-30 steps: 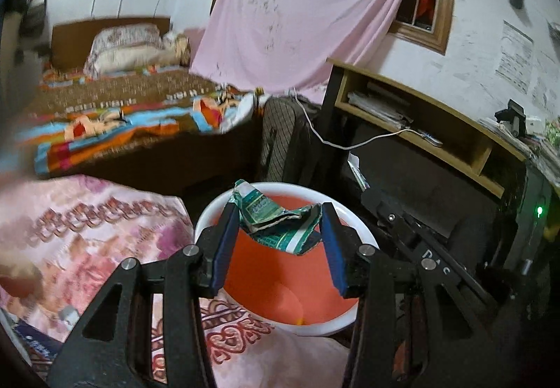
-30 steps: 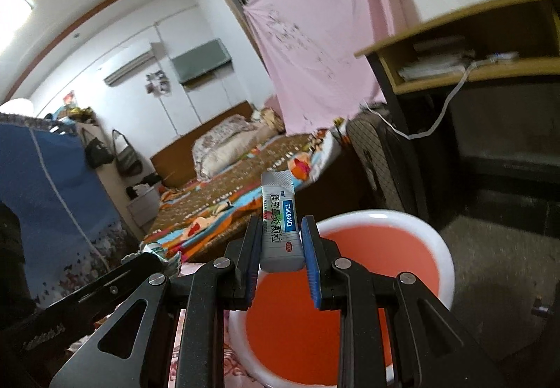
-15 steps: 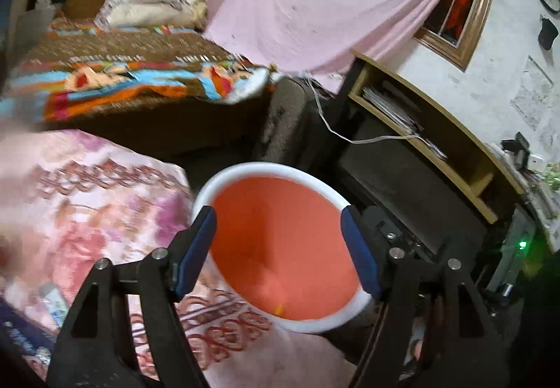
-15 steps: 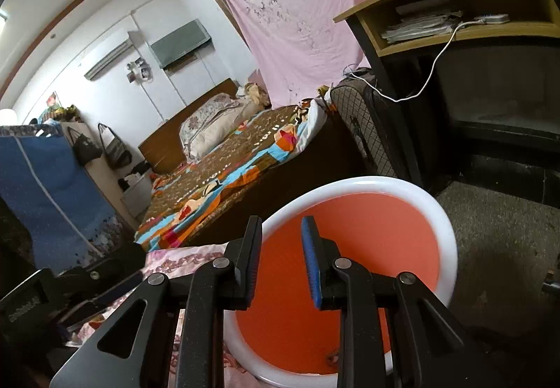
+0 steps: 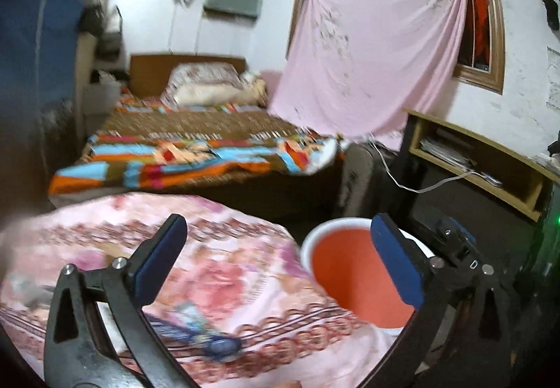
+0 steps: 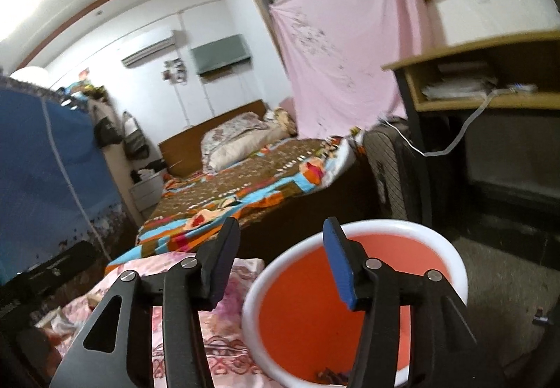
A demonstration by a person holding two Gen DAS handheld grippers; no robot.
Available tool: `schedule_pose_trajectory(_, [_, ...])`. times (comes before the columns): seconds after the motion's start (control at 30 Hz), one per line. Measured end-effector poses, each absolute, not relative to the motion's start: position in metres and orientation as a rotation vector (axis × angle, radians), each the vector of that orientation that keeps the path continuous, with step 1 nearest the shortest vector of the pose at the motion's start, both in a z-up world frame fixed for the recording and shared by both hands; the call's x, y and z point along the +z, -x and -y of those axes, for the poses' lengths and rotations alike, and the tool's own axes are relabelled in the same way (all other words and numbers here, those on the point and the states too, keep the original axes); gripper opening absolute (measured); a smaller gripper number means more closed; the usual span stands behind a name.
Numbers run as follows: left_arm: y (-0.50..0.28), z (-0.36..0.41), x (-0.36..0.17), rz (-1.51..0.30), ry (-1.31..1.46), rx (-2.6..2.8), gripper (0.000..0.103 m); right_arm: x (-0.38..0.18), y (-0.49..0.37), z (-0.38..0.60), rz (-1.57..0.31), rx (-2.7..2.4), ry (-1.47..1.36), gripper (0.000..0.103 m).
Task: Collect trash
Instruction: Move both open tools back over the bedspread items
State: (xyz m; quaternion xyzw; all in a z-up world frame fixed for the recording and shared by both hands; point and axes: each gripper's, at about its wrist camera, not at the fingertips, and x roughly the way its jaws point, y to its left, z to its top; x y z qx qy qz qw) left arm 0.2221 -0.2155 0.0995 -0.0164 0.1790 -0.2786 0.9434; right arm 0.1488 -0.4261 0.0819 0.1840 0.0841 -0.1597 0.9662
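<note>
A bed (image 5: 196, 143) with a striped patchwork blanket (image 5: 182, 160) stands beneath a pink sheet (image 5: 378, 62) hung over the window; a wooden shelf (image 5: 490, 160) holds papers.

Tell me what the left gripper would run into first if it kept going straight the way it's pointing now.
Probably the pink floral blanket: the open, empty left gripper aims over its far edge, with the orange bin just right of that line. Depth is unclear.

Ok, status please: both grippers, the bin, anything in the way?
Left gripper open, empty, jaws just opening. Right gripper open, empty, also just opening. Bin upright beside the pink blanket, scraps at its bottom. Nothing blocking.
</note>
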Motion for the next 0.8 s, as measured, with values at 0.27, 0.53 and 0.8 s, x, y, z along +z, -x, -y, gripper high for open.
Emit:
schedule_pose_trajectory(0.27, [-0.205,0.166,0.102,-0.255,0.039,-0.429,0.092,0.092,-0.142,0.396,-0.097,-0.256,-0.300,0.092])
schedule_pose_trajectory(0.53, [-0.187,0.123,0.096,-0.180,0.057,-0.311,0.092,0.098,-0.138,0.358,-0.030,-0.181,-0.195,0.103])
schedule_pose_trajectory(0.8, [-0.173,0.084,0.088,-0.140,0.082,-0.212,0.092,0.097,-0.140,0.323,-0.007,-0.075,-0.119,0.103])
